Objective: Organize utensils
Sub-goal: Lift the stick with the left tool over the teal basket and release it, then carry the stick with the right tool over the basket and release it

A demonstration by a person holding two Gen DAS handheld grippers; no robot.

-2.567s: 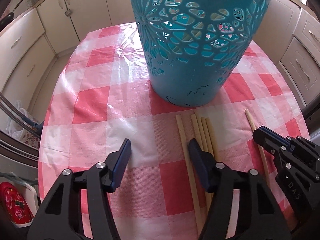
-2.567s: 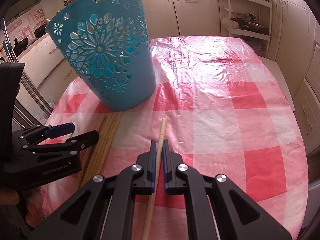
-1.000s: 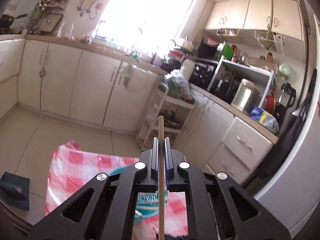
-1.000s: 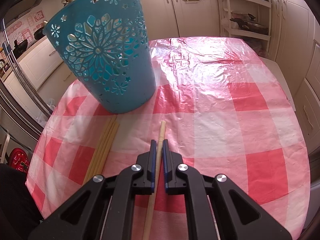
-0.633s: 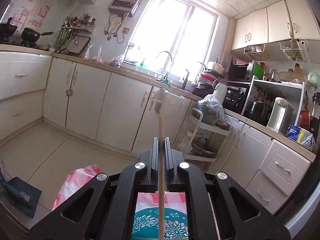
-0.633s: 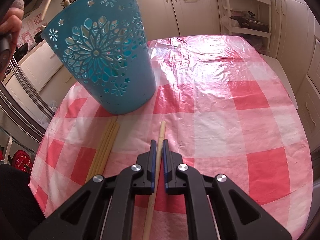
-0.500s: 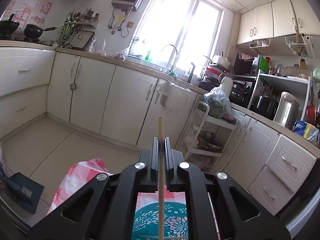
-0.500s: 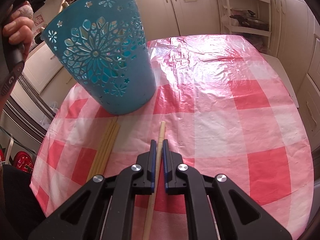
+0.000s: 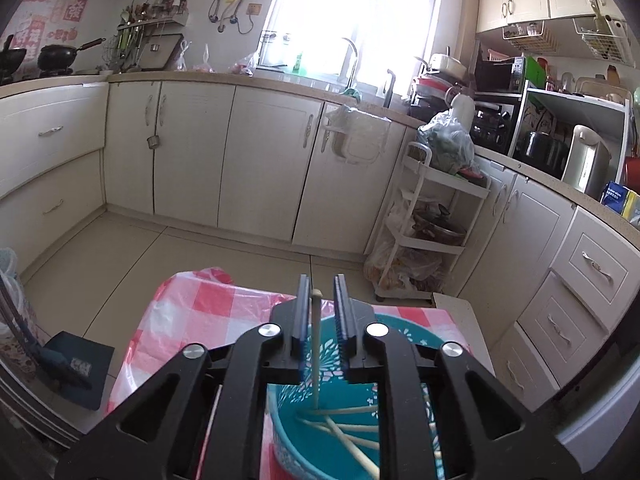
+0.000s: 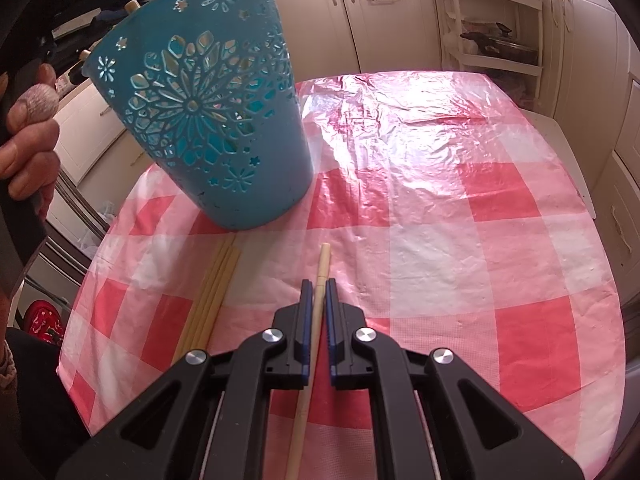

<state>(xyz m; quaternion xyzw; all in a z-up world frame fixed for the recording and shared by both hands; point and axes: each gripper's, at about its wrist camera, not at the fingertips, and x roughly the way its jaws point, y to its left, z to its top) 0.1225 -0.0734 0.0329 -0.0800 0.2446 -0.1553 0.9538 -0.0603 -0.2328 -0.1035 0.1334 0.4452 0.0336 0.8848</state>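
My left gripper (image 9: 320, 312) is above the teal cut-out basket (image 9: 288, 432) with its jaws parted. A wooden chopstick (image 9: 316, 344) stands loose between them, its lower end among several chopsticks (image 9: 352, 432) inside the basket. My right gripper (image 10: 316, 300) is shut on a chopstick (image 10: 322, 264) lying on the red-checked tablecloth (image 10: 440, 240). The basket (image 10: 208, 120) stands at the far left in the right wrist view. Three more chopsticks (image 10: 216, 288) lie side by side in front of it.
The hand holding the left gripper (image 10: 28, 136) is at the left edge of the right wrist view. Cream kitchen cabinets (image 9: 264, 168) and a white trolley (image 9: 424, 232) stand beyond the table. The table's far edge is just past the basket.
My left gripper has opened over the basket and the chopstick has dropped lower between its jaws. The right gripper has not moved.
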